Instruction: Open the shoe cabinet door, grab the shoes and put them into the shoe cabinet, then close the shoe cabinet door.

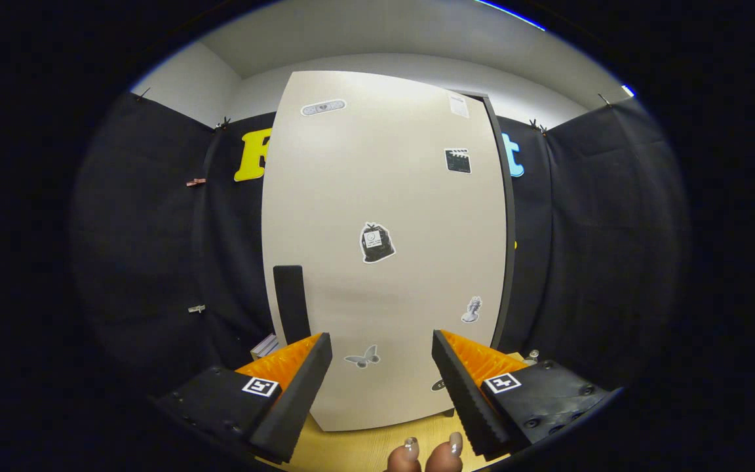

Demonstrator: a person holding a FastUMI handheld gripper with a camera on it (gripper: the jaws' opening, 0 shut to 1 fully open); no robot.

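A gripper (382, 357) with fingers spread wide, holding nothing, faces a closed pale shoe cabinet door (384, 216) just ahead; its dark handle (291, 303) stands beside the left finger

No words or numbers can be read; the shoe cabinet door (384, 196) carries picture stickers: a clapperboard (457, 160), a tied sack (376, 242) whose small tag is too blurred to read, a butterfly (362, 357); a pale paper label (459, 105) near its top corner is illegible; the gripper (382, 341), fingers spread apart and facing the door, bears a square coded marker (260, 386) on each finger.
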